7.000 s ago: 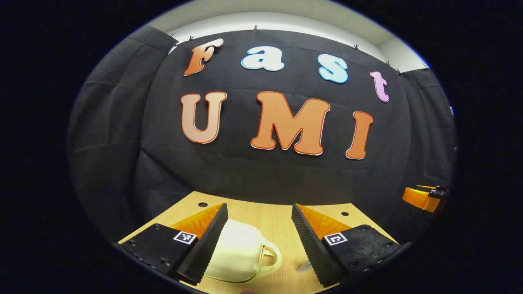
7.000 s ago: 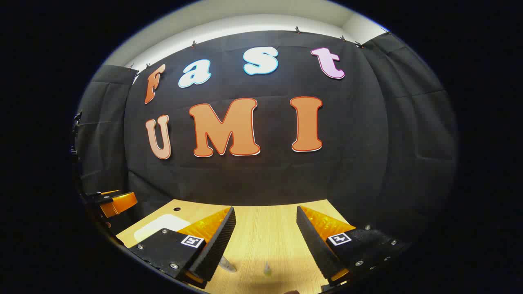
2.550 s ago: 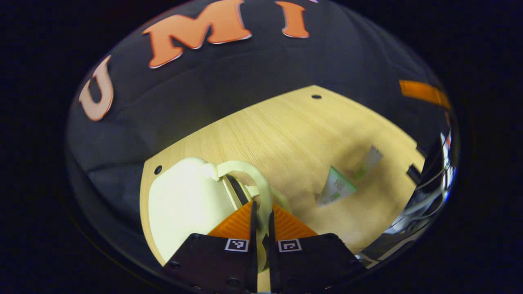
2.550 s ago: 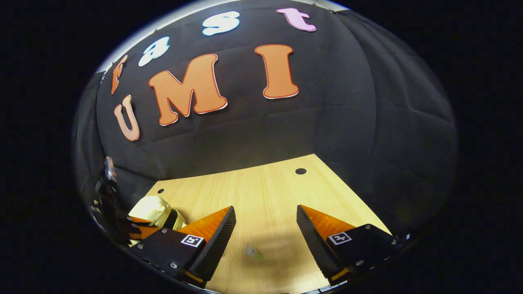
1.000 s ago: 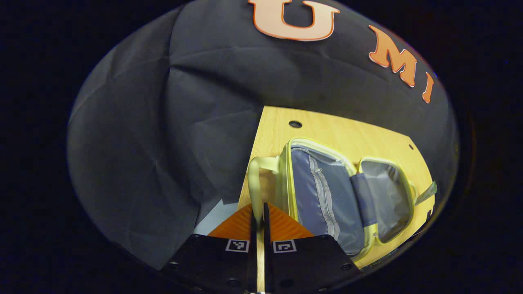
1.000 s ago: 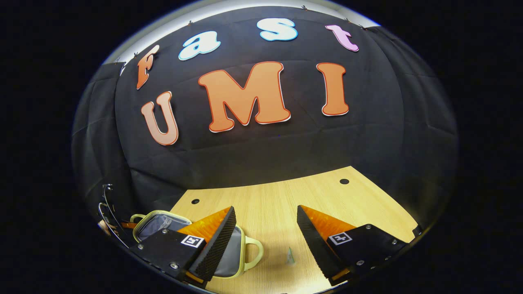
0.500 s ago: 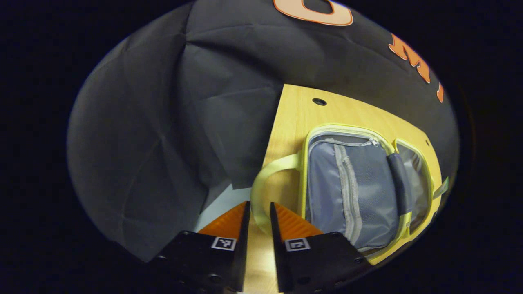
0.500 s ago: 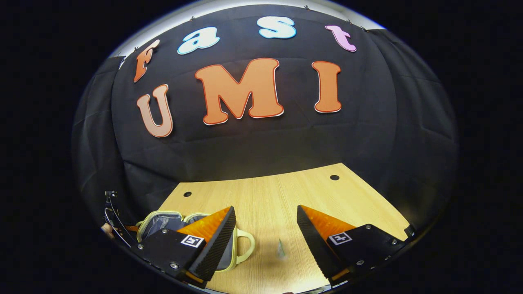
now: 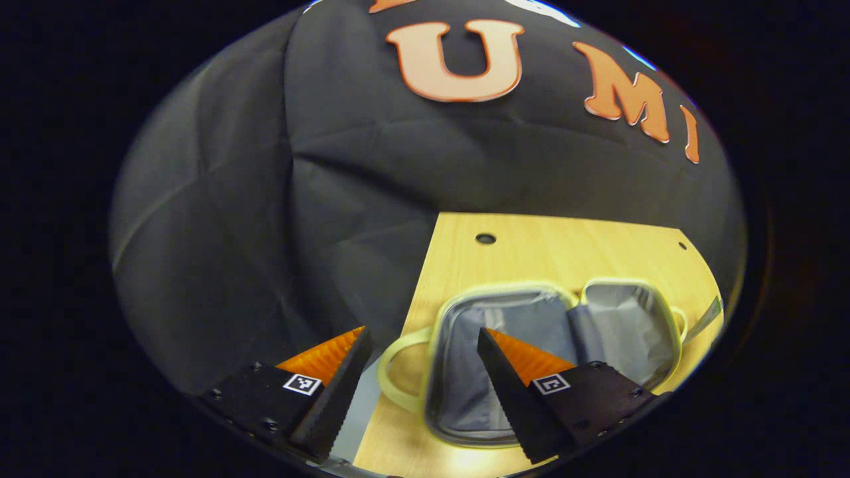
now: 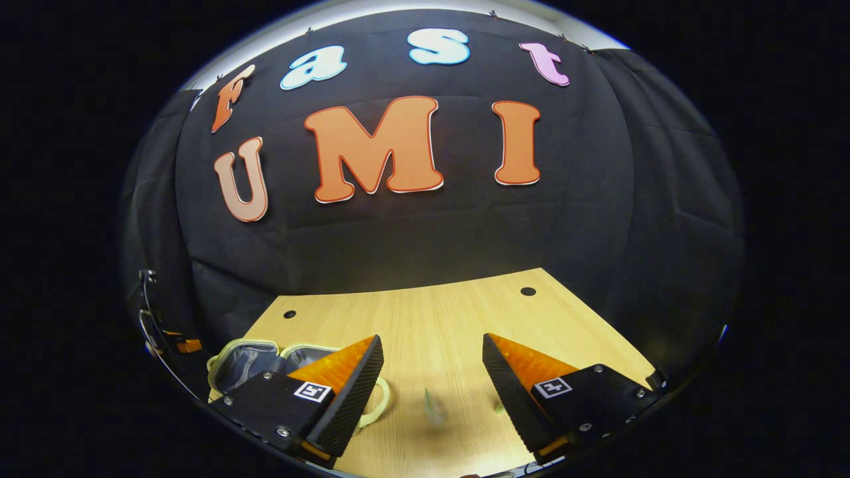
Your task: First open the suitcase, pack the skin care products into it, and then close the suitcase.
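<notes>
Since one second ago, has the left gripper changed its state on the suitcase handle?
Yes. The left gripper was shut on the pale handle; now its fingers stand wide apart, and the handle lies free on the table.

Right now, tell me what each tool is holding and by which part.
Nothing. The left tool is open over the suitcase, apart from its handle. The right tool is open above the table.

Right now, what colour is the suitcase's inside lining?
Grey lining, with a pale yellow-green rim; clearest in the left gripper view.
</notes>
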`<state>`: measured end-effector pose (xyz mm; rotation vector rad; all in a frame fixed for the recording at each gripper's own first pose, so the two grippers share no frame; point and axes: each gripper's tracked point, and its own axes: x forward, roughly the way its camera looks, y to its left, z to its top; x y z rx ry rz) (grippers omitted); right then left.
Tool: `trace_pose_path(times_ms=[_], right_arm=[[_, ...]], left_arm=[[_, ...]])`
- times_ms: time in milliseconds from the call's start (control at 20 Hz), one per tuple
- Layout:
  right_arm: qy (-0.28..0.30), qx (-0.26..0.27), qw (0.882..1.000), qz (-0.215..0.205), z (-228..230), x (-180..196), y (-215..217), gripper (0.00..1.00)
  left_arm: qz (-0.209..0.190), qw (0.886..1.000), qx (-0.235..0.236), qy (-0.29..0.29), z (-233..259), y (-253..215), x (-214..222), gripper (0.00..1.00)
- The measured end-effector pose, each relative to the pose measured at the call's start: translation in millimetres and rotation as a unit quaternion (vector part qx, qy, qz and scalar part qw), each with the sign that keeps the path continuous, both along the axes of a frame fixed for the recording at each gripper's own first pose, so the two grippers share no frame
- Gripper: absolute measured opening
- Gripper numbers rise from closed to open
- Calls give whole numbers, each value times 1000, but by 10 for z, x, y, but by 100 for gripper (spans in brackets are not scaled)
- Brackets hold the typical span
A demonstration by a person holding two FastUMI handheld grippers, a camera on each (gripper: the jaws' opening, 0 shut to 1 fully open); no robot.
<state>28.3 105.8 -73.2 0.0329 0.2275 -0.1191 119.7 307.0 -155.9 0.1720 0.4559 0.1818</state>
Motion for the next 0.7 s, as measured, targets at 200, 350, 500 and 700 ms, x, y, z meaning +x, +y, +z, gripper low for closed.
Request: trace_pose_path(times_ms=[200,350,500,700], right_arm=[[4,-10,1000,0,-85,5,-236,95],[9,-9,1000,3,-147,26,-433,95],[21,-7,1000,8,-229,65,-671,95],[29,-9,999,10,-324,96,-1018,95]], left_arm=[[-43,998,-10,-52,479,-958,-10,99],[-77,993,-14,-88,656,-1808,-35,99],[-127,988,-26,-82,530,-2726,-60,99],[-180,981,-49,-57,168,-3848,-22,99]])
